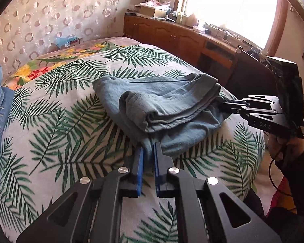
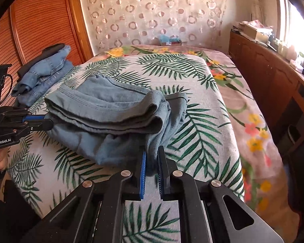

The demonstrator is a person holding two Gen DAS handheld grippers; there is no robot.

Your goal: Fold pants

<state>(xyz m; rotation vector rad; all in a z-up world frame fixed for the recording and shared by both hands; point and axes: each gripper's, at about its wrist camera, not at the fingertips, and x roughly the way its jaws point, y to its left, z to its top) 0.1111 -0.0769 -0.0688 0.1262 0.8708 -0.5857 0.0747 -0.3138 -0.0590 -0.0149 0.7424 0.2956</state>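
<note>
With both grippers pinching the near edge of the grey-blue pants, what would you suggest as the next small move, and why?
Probably lift both grippers together and carry the held edge away, over the stack. The left gripper and right gripper each pinch the lower layer of the pants, which sticks out toward the cameras beyond the folded upper layers on the leaf-print cover. Folding it over should tidy the bundle.

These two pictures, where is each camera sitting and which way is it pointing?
Left wrist: rides on the left gripper, looking along its fingers at the grey-blue pants and toward the window; the right gripper and the hand holding it show.
Right wrist: rides on the right gripper, facing the curtain wall; the left gripper enters at the left edge.
Shared: the pants, the leaf-print bedspread, the denim pile.
</note>
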